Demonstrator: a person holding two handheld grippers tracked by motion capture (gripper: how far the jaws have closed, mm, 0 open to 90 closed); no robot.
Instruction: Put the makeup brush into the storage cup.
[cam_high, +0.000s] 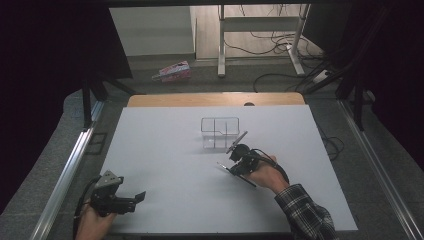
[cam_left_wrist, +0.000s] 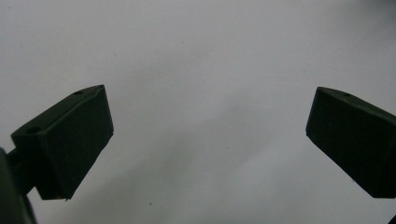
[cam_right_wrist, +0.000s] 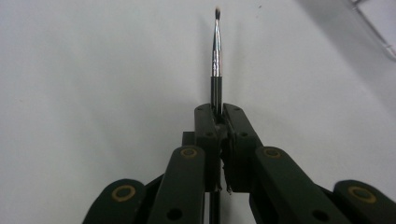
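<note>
My right gripper (cam_high: 239, 161) clamps a thin black-handled brush with a silver ferrule (cam_right_wrist: 216, 56), jaws pressed tight on the handle just below the metal. In the right gripper view the small dark bristle tip points away over the white table (cam_right_wrist: 93, 70); the lower handle is cut off behind the jaws. From the high view the brush is only a thin dark line slanting under my right hand (cam_high: 267, 172), its tip hard to make out. Just beyond that gripper stands a clear plastic organiser box with inner dividers (cam_high: 220, 131); its walls are so transparent that I cannot tell how many compartments it has, and nothing inside it can be made out. My left gripper (cam_high: 132, 199) rests near the table's front left edge, well apart from the box, jaws spread wide over bare white surface, nothing between them.
</note>
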